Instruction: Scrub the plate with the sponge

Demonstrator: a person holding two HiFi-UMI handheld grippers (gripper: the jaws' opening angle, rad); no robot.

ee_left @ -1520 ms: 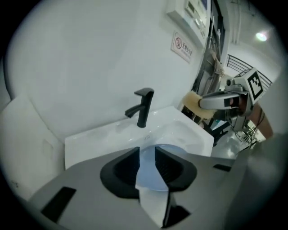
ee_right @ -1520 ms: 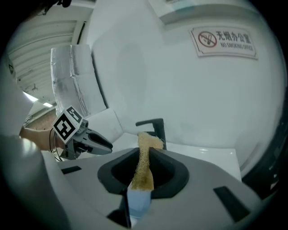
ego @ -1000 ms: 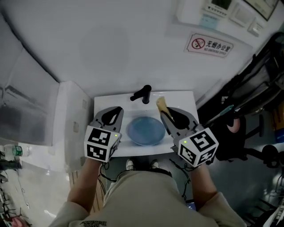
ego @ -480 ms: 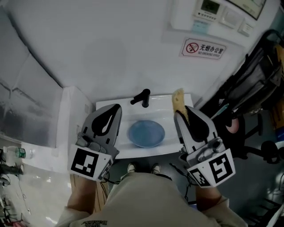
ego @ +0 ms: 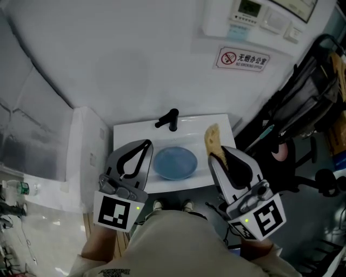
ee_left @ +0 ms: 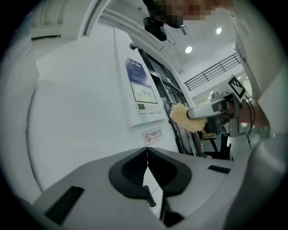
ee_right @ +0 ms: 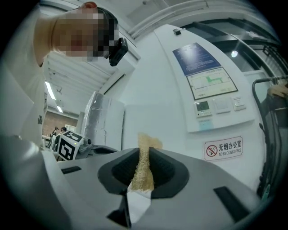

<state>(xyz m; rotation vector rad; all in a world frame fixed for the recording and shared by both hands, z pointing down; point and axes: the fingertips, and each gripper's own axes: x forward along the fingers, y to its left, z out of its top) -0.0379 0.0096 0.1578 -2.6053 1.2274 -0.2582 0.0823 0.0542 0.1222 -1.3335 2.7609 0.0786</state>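
Observation:
A round blue plate (ego: 174,162) lies in the white sink (ego: 216,121), far below both grippers. My right gripper (ego: 218,153) is raised on the right, shut on a thin yellow loofah sponge (ego: 212,139) whose end sticks out past the jaws. In the right gripper view the sponge (ee_right: 145,168) is pinched flat between the dark pads. My left gripper (ego: 146,144) is raised on the left of the plate, shut and empty; its jaws meet in a line (ee_left: 147,155). From the left gripper view the sponge (ee_left: 186,117) shows in the right gripper's tip.
A black faucet (ego: 167,120) stands at the sink's back edge. A white cabinet (ego: 89,146) adjoins the sink on the left. A no-smoking sign (ego: 241,58) and a control panel (ego: 248,13) hang on the wall. Black equipment (ego: 303,108) stands at the right.
Both grippers have risen from beside the plate toward the camera and now point at the wall. The sponge stays in the right gripper.

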